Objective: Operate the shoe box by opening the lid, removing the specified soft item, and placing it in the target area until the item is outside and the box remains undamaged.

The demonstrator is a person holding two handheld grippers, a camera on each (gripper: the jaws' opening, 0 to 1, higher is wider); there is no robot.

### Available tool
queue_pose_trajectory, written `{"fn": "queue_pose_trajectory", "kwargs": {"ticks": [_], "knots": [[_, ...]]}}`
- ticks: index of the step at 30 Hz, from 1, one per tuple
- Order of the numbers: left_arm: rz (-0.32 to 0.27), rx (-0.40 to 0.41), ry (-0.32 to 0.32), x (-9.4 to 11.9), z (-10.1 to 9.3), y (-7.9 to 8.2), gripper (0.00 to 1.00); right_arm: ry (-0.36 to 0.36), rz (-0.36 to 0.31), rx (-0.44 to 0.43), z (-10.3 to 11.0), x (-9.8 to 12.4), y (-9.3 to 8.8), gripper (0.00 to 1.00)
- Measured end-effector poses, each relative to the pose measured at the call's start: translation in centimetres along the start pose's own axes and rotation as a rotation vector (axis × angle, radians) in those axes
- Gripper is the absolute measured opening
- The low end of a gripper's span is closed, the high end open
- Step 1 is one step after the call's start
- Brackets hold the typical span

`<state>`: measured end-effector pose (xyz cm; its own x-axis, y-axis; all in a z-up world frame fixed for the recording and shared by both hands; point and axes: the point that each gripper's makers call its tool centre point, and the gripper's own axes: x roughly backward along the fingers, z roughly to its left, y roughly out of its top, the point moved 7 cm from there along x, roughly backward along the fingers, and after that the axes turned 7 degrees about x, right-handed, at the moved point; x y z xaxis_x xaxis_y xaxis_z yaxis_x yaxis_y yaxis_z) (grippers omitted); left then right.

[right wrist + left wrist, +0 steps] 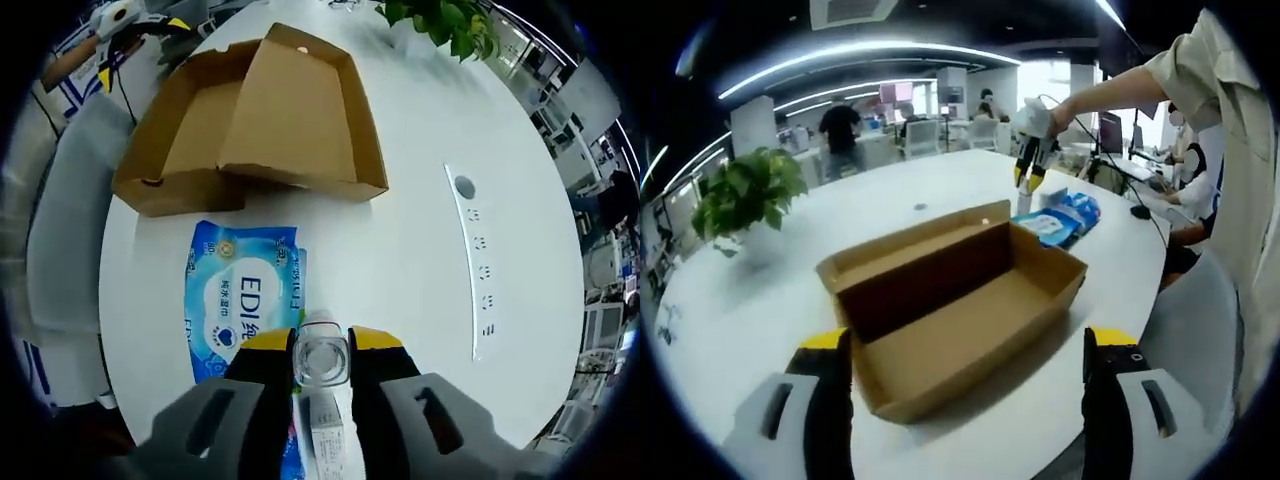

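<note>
- Left gripper view: my left gripper [965,390] sits nearest, jaws spread wide, nothing between them, yellow-tipped.
- Just beyond those jaws, the box [958,318]: brown cardboard, open, inside bare, lid [912,243] folded back on its far side.
- Box rests on the white table [760,300], its near corner between my left jaws.
- Past the box, to the right: the blue pack [1065,218], lying flat on the table, outside the box and near its far end.
- Above the pack, my right gripper [1029,178], held in my hand [1032,118], tips pointing down; a small white bottle [1024,203] stands under it.
- Far left on the table, a green plant [745,192]. Desks, screens and people behind.
- Right gripper view: my right gripper [321,350] is closed on the bottle [321,362], clear, seen from the top, pinched between the yellow tips.
- Just past the jaws, the pack [240,300], white print on blue, partly under the gripper.
- Further out, the box [195,130] with lid [300,110] open flat; one corner close to the pack, whether touching I cannot tell.
- Beyond it, top left, my left gripper [135,22]; plant [445,22] at the far edge.
</note>
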<state>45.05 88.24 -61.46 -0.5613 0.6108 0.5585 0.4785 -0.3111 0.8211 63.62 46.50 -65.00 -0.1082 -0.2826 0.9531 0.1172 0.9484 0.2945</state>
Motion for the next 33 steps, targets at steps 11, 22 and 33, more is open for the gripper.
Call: {"fn": "queue_pose_trajectory", "kwargs": {"ticks": [11,22,33], "knots": [[0.025,0.027,0.050,0.2,1.3,-0.9,0.93,-0.015,0.018,0.018,-0.6,-0.1,-0.1,0.20],[0.033,0.051,0.109,0.3,2.5,-1.5,0.81,-0.060,-0.001,0.025,-0.6,0.9,0.6,0.27],[0.071,0.071,0.158,0.4,2.8,-2.4,0.63,-0.121,-0.067,-0.013,0.5,2.4,3.8,0.28]]}}
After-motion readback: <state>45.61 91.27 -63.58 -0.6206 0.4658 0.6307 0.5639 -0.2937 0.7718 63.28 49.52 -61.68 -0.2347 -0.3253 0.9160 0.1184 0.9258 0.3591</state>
